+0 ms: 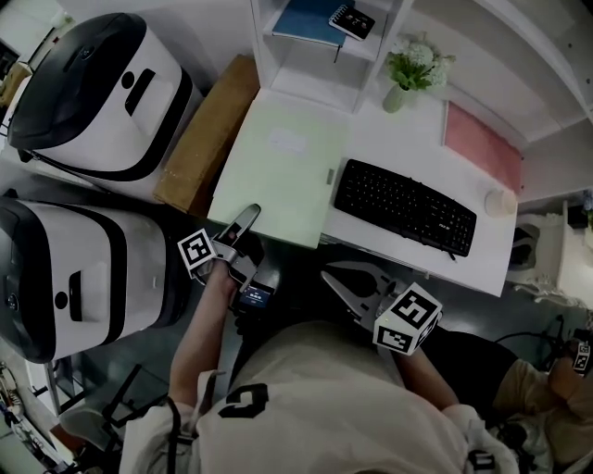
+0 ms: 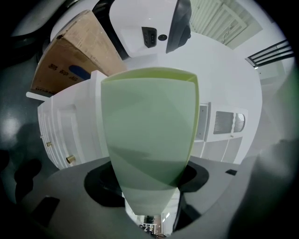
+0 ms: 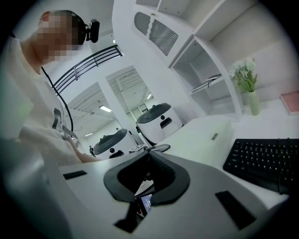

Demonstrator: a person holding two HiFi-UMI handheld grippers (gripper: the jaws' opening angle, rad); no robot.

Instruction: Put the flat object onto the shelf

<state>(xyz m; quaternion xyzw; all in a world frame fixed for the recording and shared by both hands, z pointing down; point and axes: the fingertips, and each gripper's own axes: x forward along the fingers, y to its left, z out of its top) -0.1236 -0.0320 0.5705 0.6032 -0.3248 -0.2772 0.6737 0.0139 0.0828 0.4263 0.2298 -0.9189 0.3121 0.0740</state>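
Green folder (image 1: 278, 171) is clamped by its near edge in the left gripper (image 1: 246, 218). The right gripper (image 1: 334, 276) is held closed on nothing. The folder should be kept level on its way to the shelf (image 1: 310, 72).

Head view looks steeply down on the desk (image 1: 389, 139); the low right gripper view shares its keyboard (image 1: 404, 206).

We're over the white desk (image 1: 408, 148) now: a pale green folder (image 1: 283, 167) spread across its left end, a black keyboard (image 1: 405, 206) just beside it, a vase of flowers (image 1: 412, 69) and a pink pad (image 1: 482, 145) behind, and a white cup (image 1: 500, 201) at the right. On the shelf (image 1: 310, 60) behind we see a blue book (image 1: 310, 18) and a black notebook (image 1: 353, 20).
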